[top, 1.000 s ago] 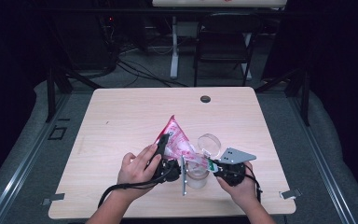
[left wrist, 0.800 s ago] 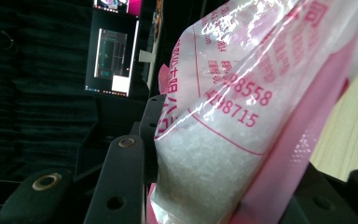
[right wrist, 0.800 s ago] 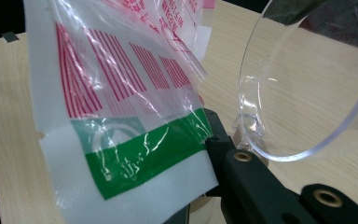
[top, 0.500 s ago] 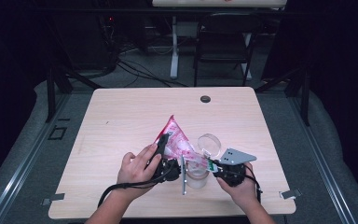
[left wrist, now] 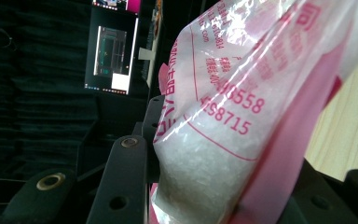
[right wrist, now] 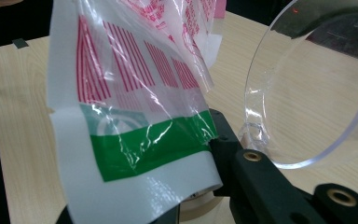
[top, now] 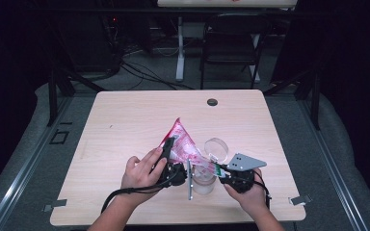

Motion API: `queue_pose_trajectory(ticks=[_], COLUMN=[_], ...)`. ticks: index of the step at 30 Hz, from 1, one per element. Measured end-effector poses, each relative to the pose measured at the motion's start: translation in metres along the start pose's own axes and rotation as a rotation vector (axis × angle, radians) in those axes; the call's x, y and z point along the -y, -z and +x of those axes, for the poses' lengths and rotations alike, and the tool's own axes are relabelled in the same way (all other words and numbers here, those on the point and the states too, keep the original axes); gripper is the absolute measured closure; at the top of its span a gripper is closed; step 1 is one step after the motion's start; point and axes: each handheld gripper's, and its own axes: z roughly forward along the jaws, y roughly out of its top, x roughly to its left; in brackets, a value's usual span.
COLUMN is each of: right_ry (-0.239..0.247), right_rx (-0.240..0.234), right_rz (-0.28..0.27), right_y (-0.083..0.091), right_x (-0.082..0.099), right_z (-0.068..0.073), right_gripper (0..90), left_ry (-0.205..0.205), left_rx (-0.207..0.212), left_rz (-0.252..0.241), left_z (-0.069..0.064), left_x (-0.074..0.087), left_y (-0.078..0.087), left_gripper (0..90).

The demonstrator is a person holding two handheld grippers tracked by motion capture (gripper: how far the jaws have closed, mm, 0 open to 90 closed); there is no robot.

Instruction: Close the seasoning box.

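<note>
Both tools hold the bag point(top: 180, 144), hiding its contents.

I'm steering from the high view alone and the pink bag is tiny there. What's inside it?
Observer: White granules. The left gripper view shows them heaped in the lower part of the bag.
Operator: Does the left gripper really have it?
Observer: Yes. In that view the left gripper has the filled part of the bag wedged between its jaws.
Operator: And the right gripper?
Observer: In its own view the bag's flat end, with a green band, hangs between the jaws of the right gripper. They have just been opening, and I cannot tell if they still pinch it.
</note>
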Motion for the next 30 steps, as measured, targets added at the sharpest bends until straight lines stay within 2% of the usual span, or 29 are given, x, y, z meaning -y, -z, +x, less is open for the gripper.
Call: queue_pose_trajectory(ticks=[6,22,30], right_ry=[0.001,0.003,0.004], right_rx=[0.0,0.008,0.004], right_rz=[-0.003,0.004,0.002], right_y=[0.0003,0.0001,-0.0001], right_x=[-0.0003,-0.0006,-0.0006], right_z=[0.0001,-0.0004,0.0], right_gripper=[82.8,88.9,86.4], left_ry=[0.003,0.0,-0.003], left_rx=[-0.003,-0.012,-0.013], left_rz=[-0.005,-0.01,-0.007], left_z=[0.0004,0.0013,0.0023], left_x=[0.0003,-0.0011,-0.0015], left_y=[-0.0002,0.0015,0.0018], left_gripper=[66.7,66.8,66.8])
